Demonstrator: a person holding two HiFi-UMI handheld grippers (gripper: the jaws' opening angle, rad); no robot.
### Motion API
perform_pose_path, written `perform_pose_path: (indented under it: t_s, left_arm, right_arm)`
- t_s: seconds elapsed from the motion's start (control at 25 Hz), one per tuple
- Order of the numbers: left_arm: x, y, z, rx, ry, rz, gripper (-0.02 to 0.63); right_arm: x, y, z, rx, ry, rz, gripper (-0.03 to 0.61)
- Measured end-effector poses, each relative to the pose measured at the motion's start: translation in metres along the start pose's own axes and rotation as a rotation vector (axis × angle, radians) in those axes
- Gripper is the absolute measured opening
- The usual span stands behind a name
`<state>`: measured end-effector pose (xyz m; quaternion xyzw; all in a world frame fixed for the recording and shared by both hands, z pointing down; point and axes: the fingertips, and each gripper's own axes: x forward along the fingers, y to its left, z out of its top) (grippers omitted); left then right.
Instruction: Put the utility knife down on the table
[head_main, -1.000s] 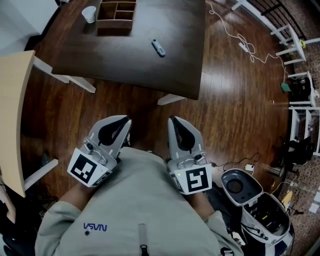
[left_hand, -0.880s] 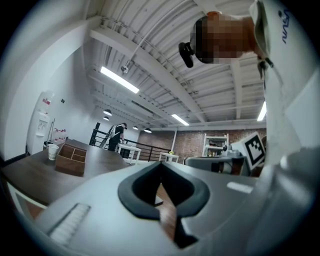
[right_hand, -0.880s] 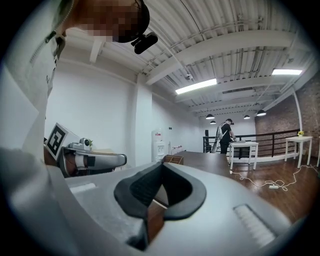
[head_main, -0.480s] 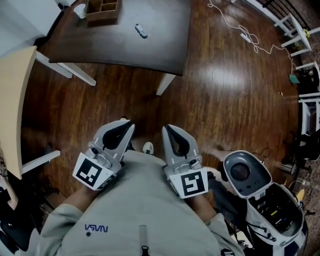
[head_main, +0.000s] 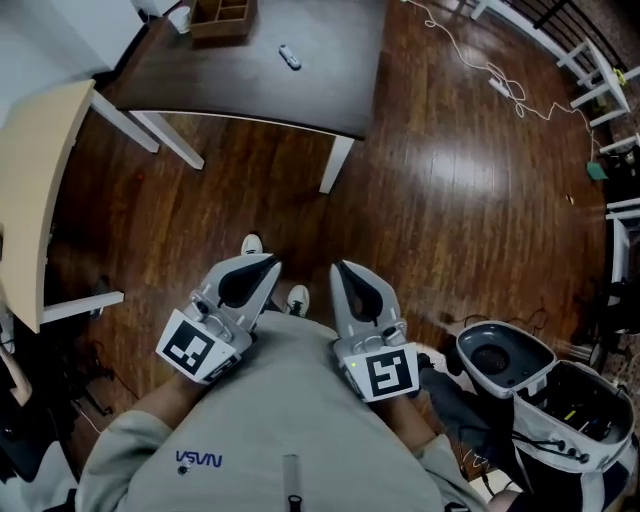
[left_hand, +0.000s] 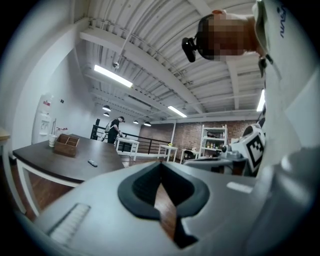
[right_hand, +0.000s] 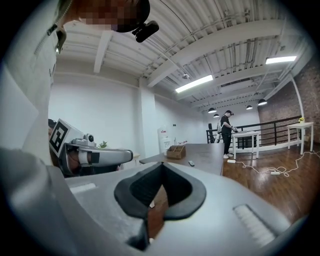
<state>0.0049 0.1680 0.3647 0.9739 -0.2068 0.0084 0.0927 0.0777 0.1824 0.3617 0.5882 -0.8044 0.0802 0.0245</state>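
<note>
Nearest, at the lower edge of the head view: grey sweatshirt (head_main: 285, 400) of the person holding both tools. Just ahead of the chest, left gripper (head_main: 270, 262) and right gripper (head_main: 340, 266) side by side, near each other but apart, each with a marker cube at its rear. Both pointing roughly level, away from the body.

In the left gripper view, left gripper (left_hand: 161, 163) jaws pressed together at the tips, nothing between the dark pads; only floor visible through the slit below. In the right gripper view, right gripper (right_hand: 162, 164) jaws likewise closed tip to tip, empty.

Below the grippers, two shoes (head_main: 252, 244) on the dark wooden floor (head_main: 450, 200). To the right, a white-shelled machine (head_main: 530, 352) with a round opening, standing on the floor. To the left, a pale wooden tabletop (head_main: 30, 180).

Farther out, well apart from both grippers, a dark table (head_main: 330, 90) on white legs. Utility knife (head_main: 290, 58) lying flat on the bare tabletop, untouched, also visible as a small grey bar in the left gripper view (left_hand: 92, 163) and the right gripper view (right_hand: 191, 163). Beyond the knife, toward the table's far left corner, a wooden compartment box (head_main: 222, 17) with a white cup (head_main: 180, 18) just beside it.

On the floor right of the table, a white cable with power strip (head_main: 503, 88). Farthest, a person (right_hand: 227, 132) standing near a white table beside a black railing.
</note>
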Motion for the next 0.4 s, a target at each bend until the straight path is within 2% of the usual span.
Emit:
perform_pose_path:
  t_s: [0.16, 0.28, 0.4]
  left_arm:
    - [0.005, -0.005, 0.0, 0.007, 0.002, 0.0, -0.015]
    - [0.002, -0.016, 0.012, 0.029, -0.076, -0.015, -0.015]
    - [-0.005, -0.023, 0.002, 0.017, -0.017, -0.009, -0.015]
  right_arm:
    - [-0.003, -0.005, 0.003, -0.009, -0.011, 0.002, -0.002]
    - [-0.013, 0.0, 0.003, -0.011, -0.018, 0.005, -0.002]
    - [-0.022, 0.005, 0.0, -0.007, -0.018, 0.004, -0.002]
